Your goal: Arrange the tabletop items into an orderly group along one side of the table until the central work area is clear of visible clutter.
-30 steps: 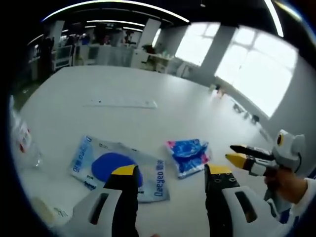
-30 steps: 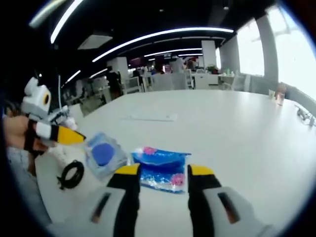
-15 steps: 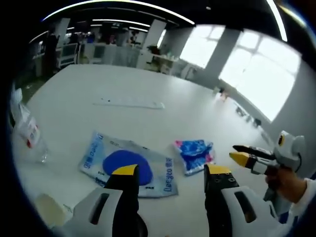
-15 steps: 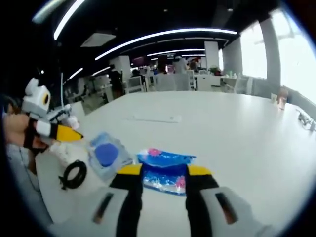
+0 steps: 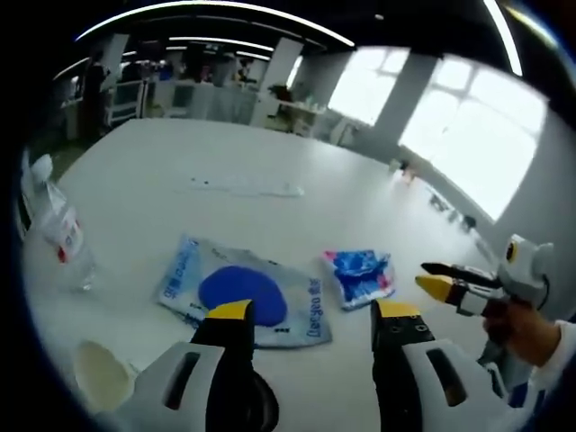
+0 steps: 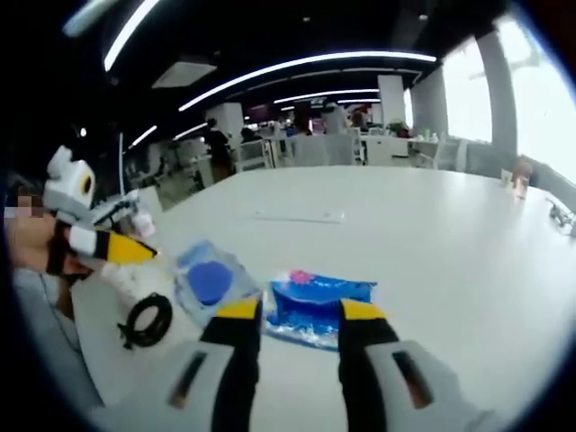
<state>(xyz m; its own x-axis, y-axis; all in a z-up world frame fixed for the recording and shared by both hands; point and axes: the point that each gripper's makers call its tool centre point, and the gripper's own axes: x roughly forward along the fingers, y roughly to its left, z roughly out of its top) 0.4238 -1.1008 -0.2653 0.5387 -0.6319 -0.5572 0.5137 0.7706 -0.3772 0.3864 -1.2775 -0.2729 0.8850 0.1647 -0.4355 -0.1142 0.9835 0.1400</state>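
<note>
Your left gripper, jaws apart and empty, rises at lower centre before the clear packet with a blue disc. Your right gripper, jaws likewise parted, frames the blue-and-pink plastic pouch at centre frame on the white table.

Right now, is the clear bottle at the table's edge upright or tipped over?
Upright. In the left gripper view the bottle stands on the white table, cap at top, red-marked label midway; the lean is probably fisheye.

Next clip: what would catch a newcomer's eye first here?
Probably the blue-and-pink packet lying flat on the white table, just beyond the open right tongs. Beside it lies a clear pouch with a dark blue disc, ahead of the open left tongs. A clear bottle stands near the table's edge in the left gripper view.
</note>
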